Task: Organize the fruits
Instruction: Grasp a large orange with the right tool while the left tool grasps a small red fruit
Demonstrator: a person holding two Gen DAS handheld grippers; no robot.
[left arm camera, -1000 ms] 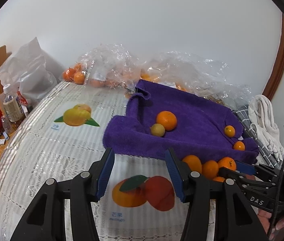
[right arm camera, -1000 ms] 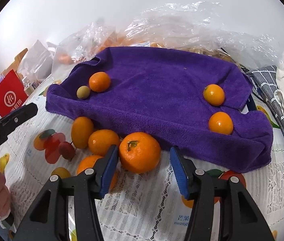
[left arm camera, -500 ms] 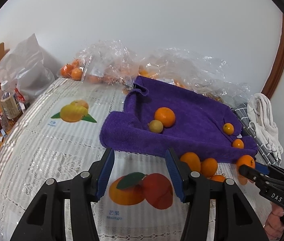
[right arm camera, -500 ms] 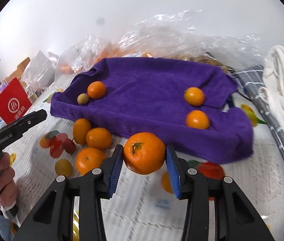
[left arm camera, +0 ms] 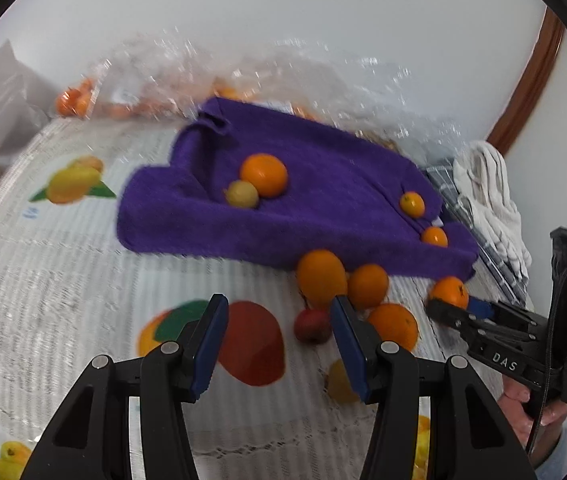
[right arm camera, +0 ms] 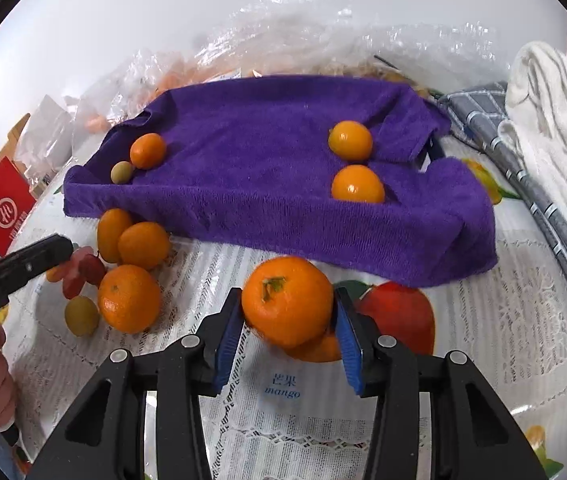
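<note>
Orange mandarin (right arm camera: pixel 287 307) clamped in right gripper's (right arm camera: pixel 288 334) jaws, stem up-left; left jaws apart.

I see a solid purple towel (right arm camera: pixel 267 168) at frame centre and orange mandarins (right arm camera: pixel 130 298) lower left. Tablecloth (right arm camera: pixel 495 344) is white lace with printed red-orange fruit; grey-and-white checked cloth (right arm camera: pixel 483 120) upper right.
</note>
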